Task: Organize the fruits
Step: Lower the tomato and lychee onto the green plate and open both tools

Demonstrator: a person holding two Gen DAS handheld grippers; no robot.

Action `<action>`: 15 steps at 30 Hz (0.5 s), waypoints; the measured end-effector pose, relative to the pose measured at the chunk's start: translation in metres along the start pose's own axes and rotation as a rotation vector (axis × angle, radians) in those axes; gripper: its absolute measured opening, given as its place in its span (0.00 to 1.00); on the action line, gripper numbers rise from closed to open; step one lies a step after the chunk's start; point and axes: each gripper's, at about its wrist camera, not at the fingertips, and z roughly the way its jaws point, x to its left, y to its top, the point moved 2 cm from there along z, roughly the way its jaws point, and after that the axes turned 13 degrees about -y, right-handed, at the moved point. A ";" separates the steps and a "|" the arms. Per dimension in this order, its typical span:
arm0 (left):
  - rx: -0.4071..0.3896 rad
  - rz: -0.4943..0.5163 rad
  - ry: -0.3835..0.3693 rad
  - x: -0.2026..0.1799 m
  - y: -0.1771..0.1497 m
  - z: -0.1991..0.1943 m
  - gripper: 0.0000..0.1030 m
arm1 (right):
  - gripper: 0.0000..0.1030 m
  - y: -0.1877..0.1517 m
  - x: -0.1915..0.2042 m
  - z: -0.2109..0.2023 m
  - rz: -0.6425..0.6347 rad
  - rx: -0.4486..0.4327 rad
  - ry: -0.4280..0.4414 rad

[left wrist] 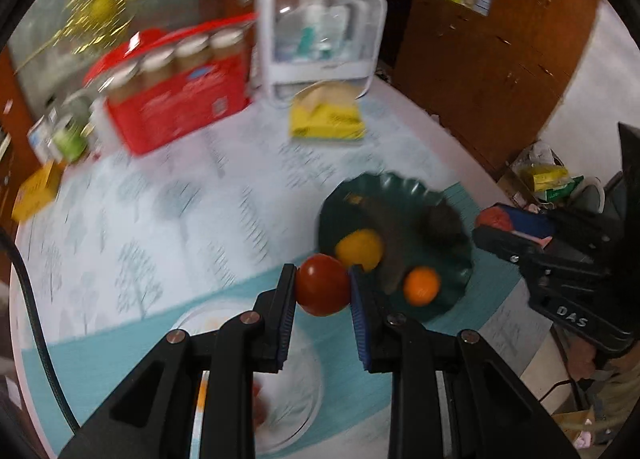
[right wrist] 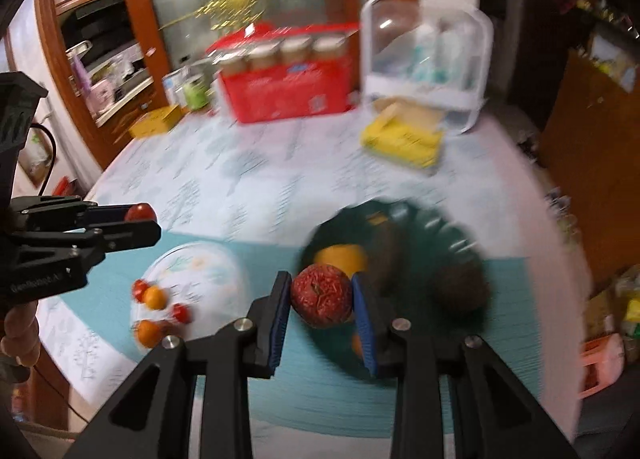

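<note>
Two fruits are in the air at once. The left hand-held gripper point(left wrist: 323, 286) has its blue pads pressed on a smooth red tomato point(left wrist: 322, 285), caught across its middle so the round skin cannot roll out. The right hand-held gripper point(right wrist: 322, 296) is clamped the same way on a wrinkled red fruit point(right wrist: 322, 295), rough and dimpled, perhaps a dried date, though blur makes that uncertain.

Both fruits hang above the teal mat point(right wrist: 256, 259) that covers the near part of the worktop point(left wrist: 168, 195). Just beyond and right of the tomato sits the dark green fluted bowl point(left wrist: 440, 199), holding a yellow fruit point(left wrist: 359, 249), a small orange point(left wrist: 421, 286) and some dark shapes too smeared to name. Near and to the left lies the clear glass plate point(right wrist: 208, 259), carrying several small red and orange fruits point(right wrist: 154, 297) clustered along its left edge. The sorting seems to run between these two dishes, and each fruit is held high enough to clear a rim, presumably so it can be carried across without knocking what lies there.

Farther off on the tree-patterned cloth stand a red carton of jars point(left wrist: 180, 99), a clear plastic container point(left wrist: 320, 39) and a yellow packet point(left wrist: 326, 123), well apart from the fruit.
</note>
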 end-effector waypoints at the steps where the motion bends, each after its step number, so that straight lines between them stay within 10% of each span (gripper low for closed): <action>1: -0.001 0.007 -0.003 -0.009 0.010 0.004 0.23 | 0.30 0.006 -0.015 -0.003 0.001 -0.006 -0.012; 15: 0.154 0.022 0.019 -0.070 0.083 0.142 0.24 | 0.30 -0.004 -0.094 0.058 -0.003 0.083 0.044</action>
